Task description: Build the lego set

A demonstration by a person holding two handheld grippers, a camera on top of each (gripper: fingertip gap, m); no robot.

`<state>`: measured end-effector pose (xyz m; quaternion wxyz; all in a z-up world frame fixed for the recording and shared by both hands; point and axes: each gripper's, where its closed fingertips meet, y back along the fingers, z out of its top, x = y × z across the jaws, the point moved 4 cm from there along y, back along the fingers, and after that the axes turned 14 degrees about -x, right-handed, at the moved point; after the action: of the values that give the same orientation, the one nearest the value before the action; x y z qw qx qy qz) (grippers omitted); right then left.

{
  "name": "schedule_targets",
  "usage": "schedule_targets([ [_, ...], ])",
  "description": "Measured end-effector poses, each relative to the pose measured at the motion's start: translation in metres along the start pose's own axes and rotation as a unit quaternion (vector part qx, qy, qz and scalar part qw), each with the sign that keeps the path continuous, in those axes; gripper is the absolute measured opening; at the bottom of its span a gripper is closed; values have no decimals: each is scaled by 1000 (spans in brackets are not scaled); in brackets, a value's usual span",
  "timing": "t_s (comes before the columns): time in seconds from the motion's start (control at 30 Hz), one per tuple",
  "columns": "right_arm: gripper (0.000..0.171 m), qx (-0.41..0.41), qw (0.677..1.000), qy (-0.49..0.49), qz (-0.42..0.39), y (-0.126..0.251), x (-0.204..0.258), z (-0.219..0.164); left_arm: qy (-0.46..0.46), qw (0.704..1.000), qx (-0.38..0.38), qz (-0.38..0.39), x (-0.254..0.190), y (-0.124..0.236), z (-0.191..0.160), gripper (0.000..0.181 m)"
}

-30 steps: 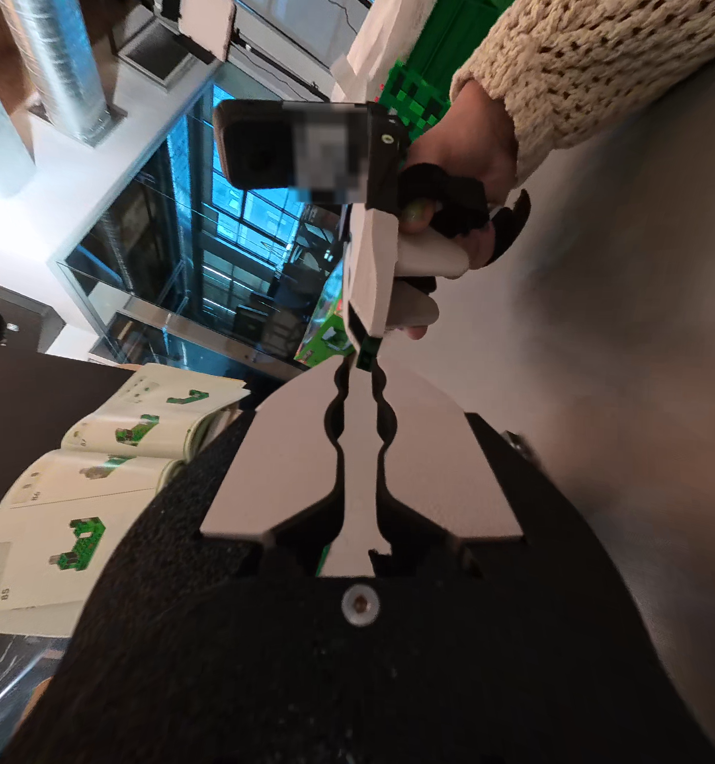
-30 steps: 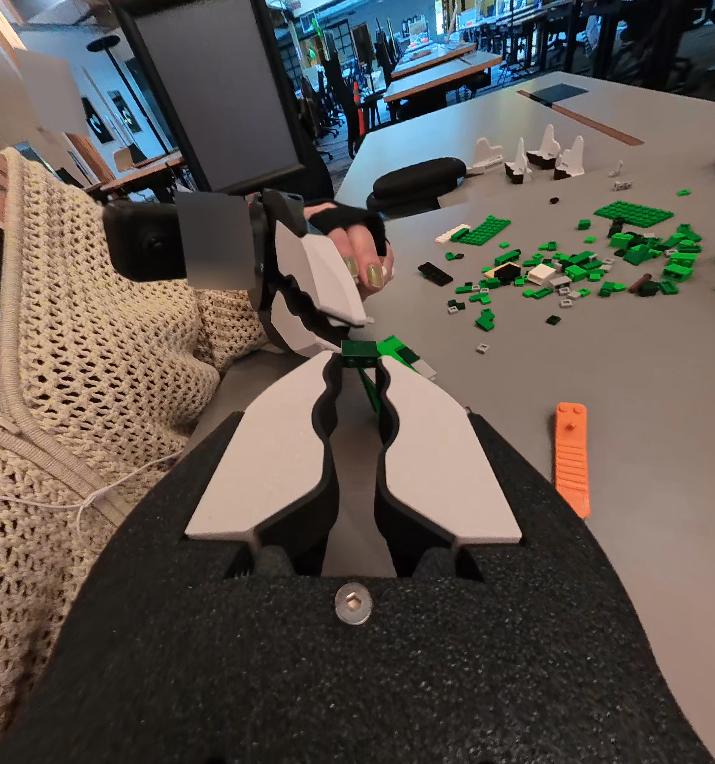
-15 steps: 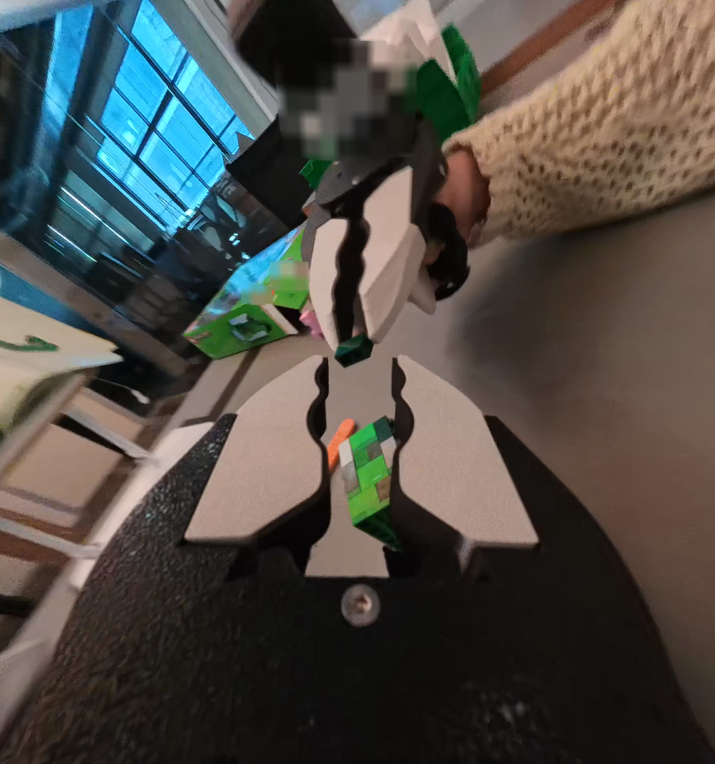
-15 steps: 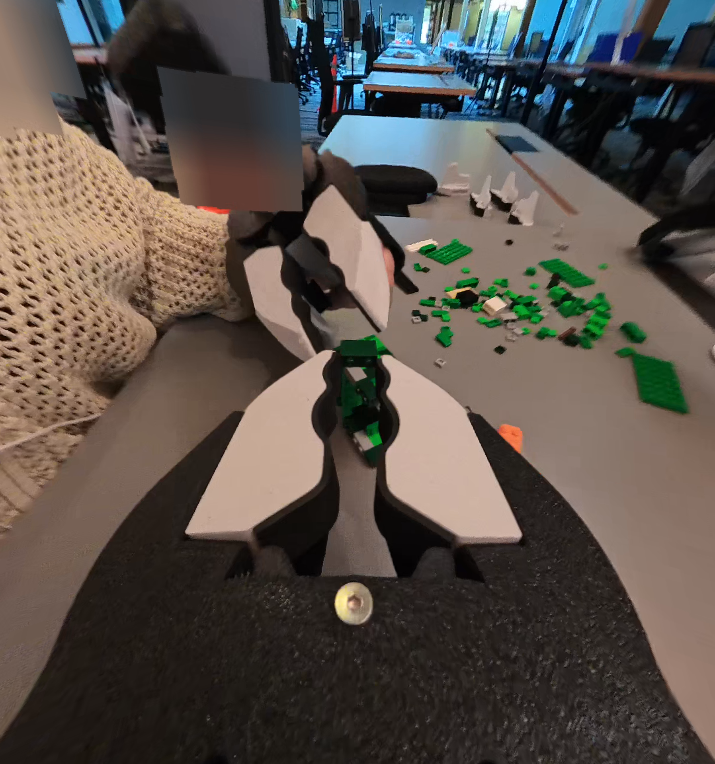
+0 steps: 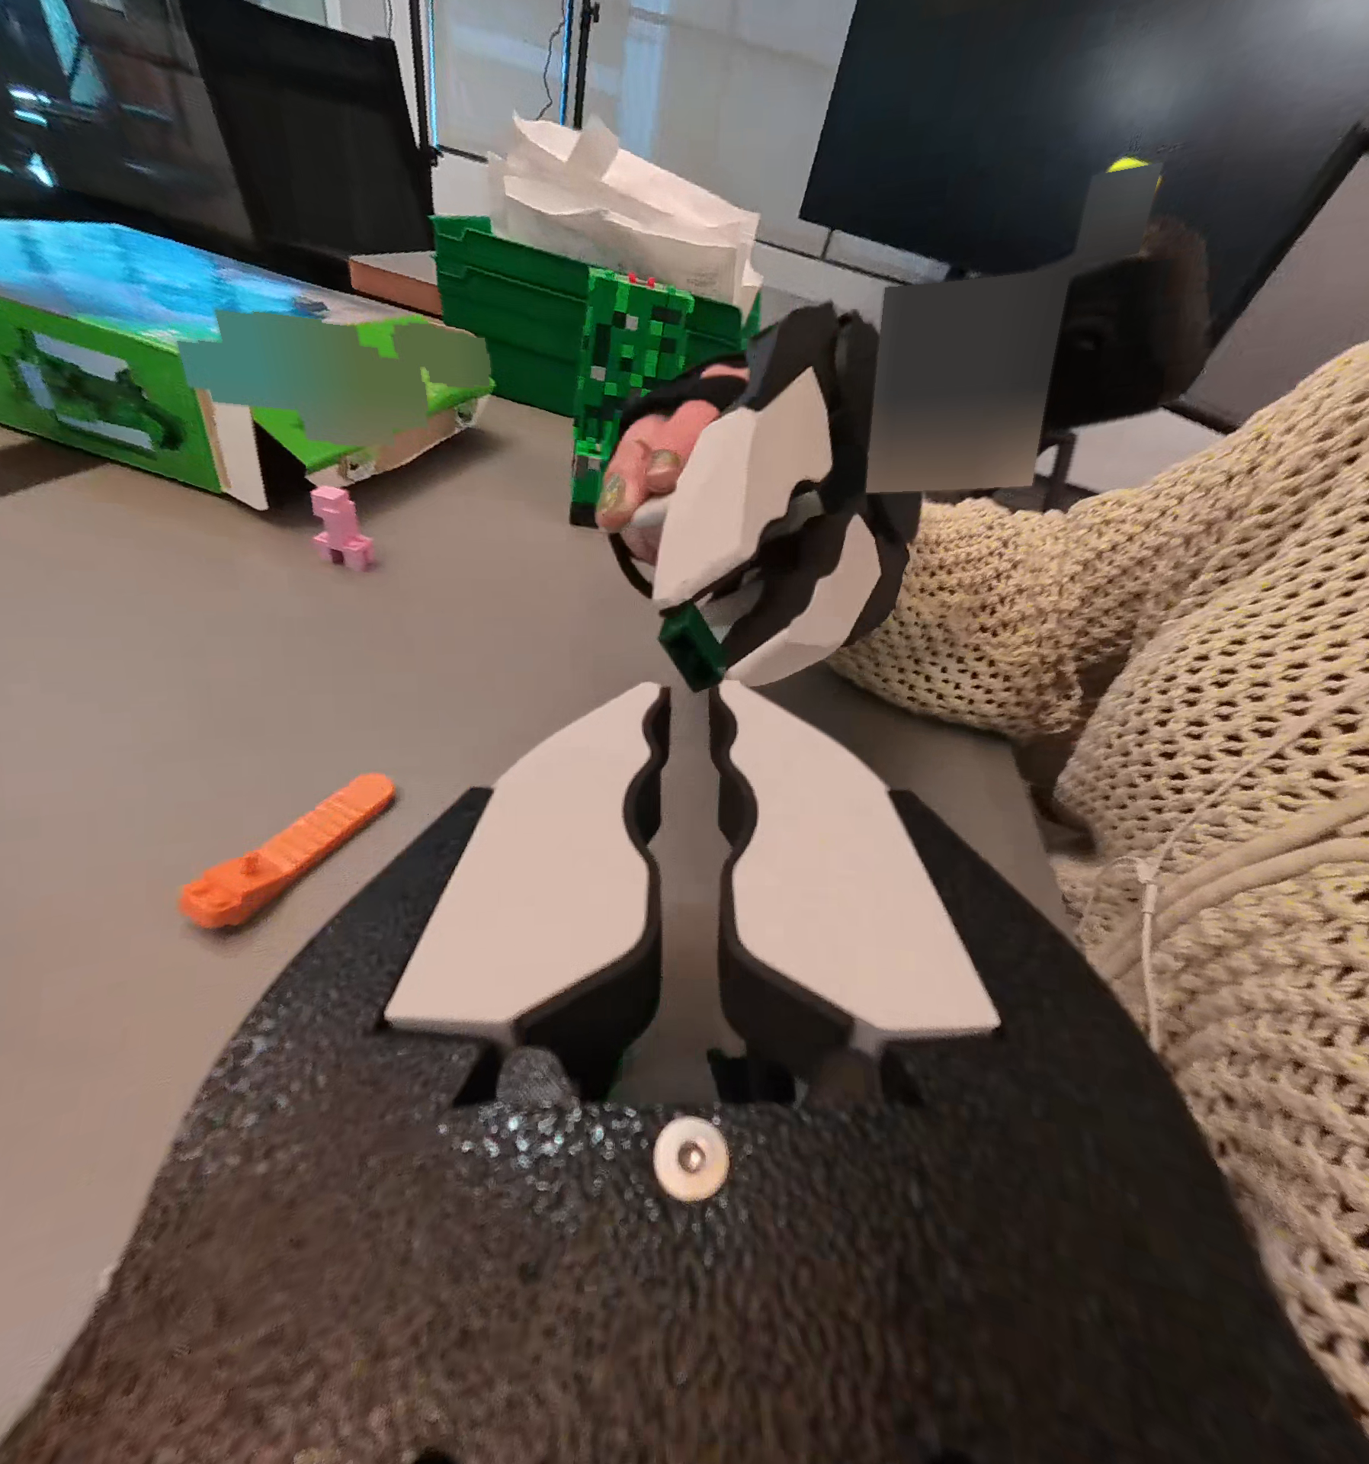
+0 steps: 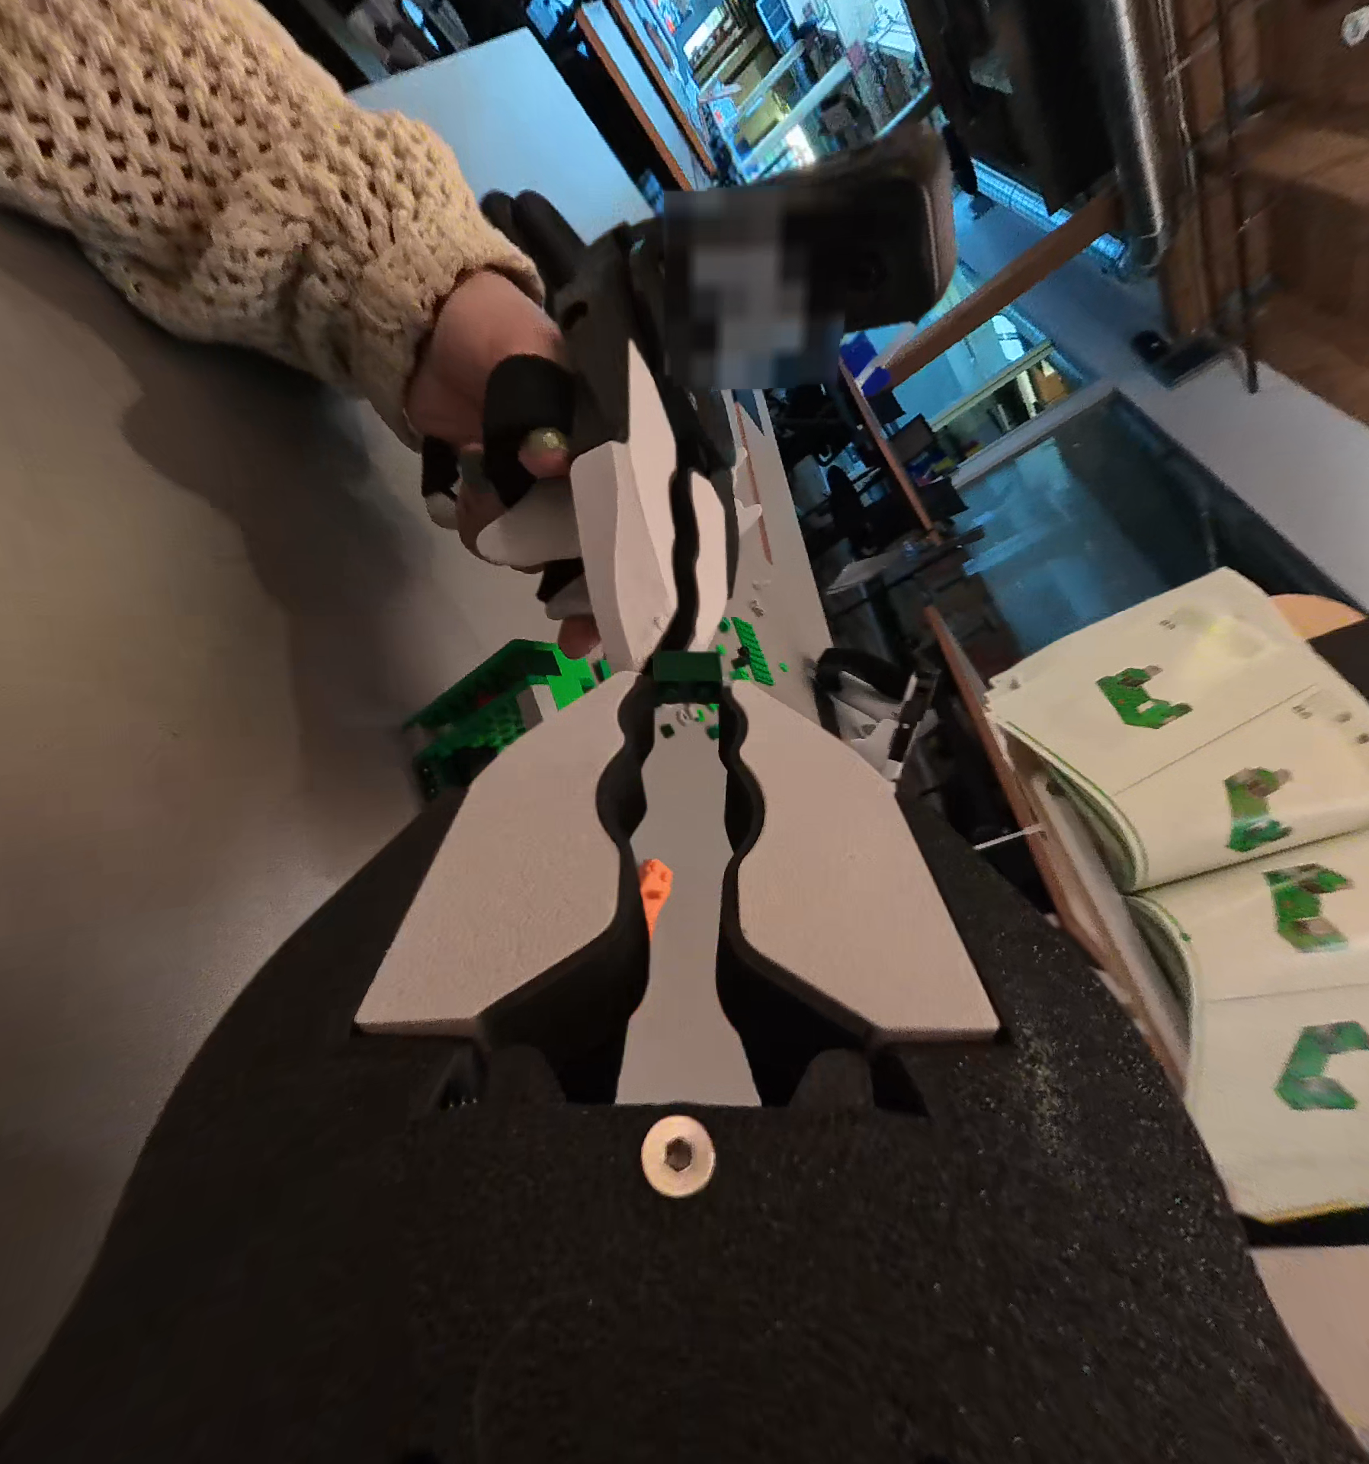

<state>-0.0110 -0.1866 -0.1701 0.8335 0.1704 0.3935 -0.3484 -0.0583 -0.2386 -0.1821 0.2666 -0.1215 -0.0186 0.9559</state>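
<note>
So the big change over the last half second is the left gripper (image 5: 686,699). Its jaws were spread fairly wide a moment ago and now they're pulled in to a narrow slit, with nothing between them that I can see. The right gripper (image 6: 683,683) hasn't let go of anything: its jaws are still pinched on the little dark green brick (image 6: 686,667), same as a second ago. In the left wrist view that brick (image 5: 692,646) hangs right off the tips of the left jaws, basically touching or just short of it, I honestly can't tell which. Both cameras have swung a lot too. The left one now looks across the counter (image 5: 151,673) at the orange brick separator (image 5: 289,852), a pink pig figure (image 5: 338,529) and the green set box (image 5: 95,372), while the right one is tipped over toward the open instruction booklet (image 6: 1236,832). The green build (image 6: 499,705) sits on the counter just left of the right jaws, and nobody's holding it. My read: the brick isn't on the model yet, and this looks like a mid-air regrip or re-aiming of the piece between the two grippers before pressing it down. That loose build will probably need steadying first.
</note>
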Motion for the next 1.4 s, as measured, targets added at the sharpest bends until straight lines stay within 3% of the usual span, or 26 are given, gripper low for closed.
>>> schedule_targets([
  [0.2, 15, 38, 997, 69, 14, 0, 5, -4, 40, 999, -11, -15, 3, 2, 0, 20],
  [0.4, 15, 46, 995, 90, 23, -4, 11, -3, 18, 1000, -6, -12, 3, 3, 0, 9],
  [0.47, 16, 35, 999, 22, 5, -4, 7, -4, 7, 1000, -18, -11, 3, 4, 4, 8],
  [0.53, 14, 17, 992, -122, -1, -3, 2, -8, -29, 999, -30, -4, 3, 5, 7, 7],
  [0.63, 9, -52, 942, -332, 4, 2, -10, -6, -72, 996, -46, 5, 2, 7, 12, 7],
  [0.7, 8, -79, 914, -396, 15, 5, -13, -4, -89, 994, -56, 2, 0, 7, 14, 7],
  [0.9, 14, -92, 890, -444, 46, 1, -7, -1, -120, 991, -58, -17, -6, 4, 11, 7],
  [1.27, 7, -83, 885, -455, 55, -3, -3, -5, -143, 989, -32, 3, -5, 3, 8, 8],
  [1.4, 7, -37, 847, -529, 20, -4, -9, -30, -223, 966, 71, 107, 19, 21, 4, 42],
])
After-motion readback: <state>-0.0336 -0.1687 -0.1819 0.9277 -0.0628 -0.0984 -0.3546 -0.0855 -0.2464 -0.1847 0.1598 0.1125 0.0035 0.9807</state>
